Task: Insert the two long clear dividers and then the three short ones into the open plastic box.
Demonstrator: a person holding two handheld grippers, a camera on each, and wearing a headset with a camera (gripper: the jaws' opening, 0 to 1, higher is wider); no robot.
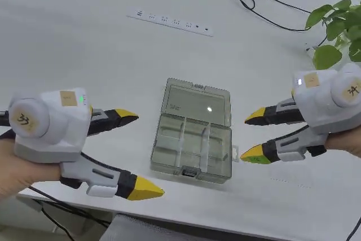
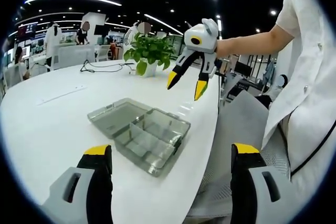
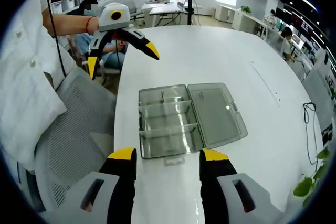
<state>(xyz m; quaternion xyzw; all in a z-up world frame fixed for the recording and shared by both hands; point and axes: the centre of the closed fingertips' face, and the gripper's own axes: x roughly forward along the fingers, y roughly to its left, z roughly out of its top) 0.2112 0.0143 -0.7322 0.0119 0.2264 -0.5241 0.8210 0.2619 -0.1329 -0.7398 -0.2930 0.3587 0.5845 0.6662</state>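
Apparently the inserting is near its end, or finished. On the left, the left tongs [image 1: 138, 153] hang over the near edge of the worktop [image 1: 84, 55], wide apart and holding nothing. Between the two tongs lies the plastic box [image 1: 190, 149], flat on the worktop, with its lid [image 1: 196, 101] thrown back on the far side. Inside the base stand clear walls. In the right gripper view I make out two long dividers [image 3: 167, 103] running along the length. At least one short divider [image 3: 161, 94] crosses between a long one and the box wall (how many short ones there are I cannot count, as the plastic is too transparent). Otherwise the compartments look empty. On the right, the right tongs [image 1: 252, 135] hover just beside the box, also parted and empty.

To do this step well, I think one should check that each divider sits fully down in its slots. Steady the box wall with one tongs and press the top edge of the clear piece softly with the other. Press straight down, because thin plastic can tilt or spring out.
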